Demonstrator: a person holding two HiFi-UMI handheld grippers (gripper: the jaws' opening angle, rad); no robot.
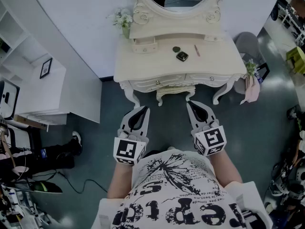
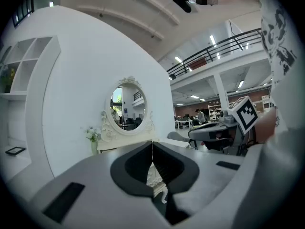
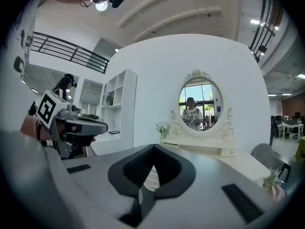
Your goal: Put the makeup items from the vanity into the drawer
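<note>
A cream vanity (image 1: 143, 68) with an oval mirror stands against the white wall ahead. On its top lie a dark square compact (image 1: 182, 56), a small round dark item (image 1: 176, 49) and a thin pink stick (image 1: 197, 50). A small drawer box (image 1: 144, 45) sits at the top's back left; wider drawers (image 1: 162, 82) run along the front, all closed. My left gripper (image 1: 145, 109) and right gripper (image 1: 189, 104) hover side by side over the floor in front of the vanity, both shut and empty. The vanity (image 2: 125, 136) shows beyond the left jaws, and the vanity (image 3: 224, 149) beyond the right jaws.
A vase of white flowers (image 1: 123, 20) stands at the vanity's back left. A grey stool (image 1: 248, 44) and a pink bag with a plant (image 1: 251, 82) are at its right. White shelving (image 1: 28, 75) lines the left wall. Cables and another person's legs (image 1: 52, 154) lie at the lower left.
</note>
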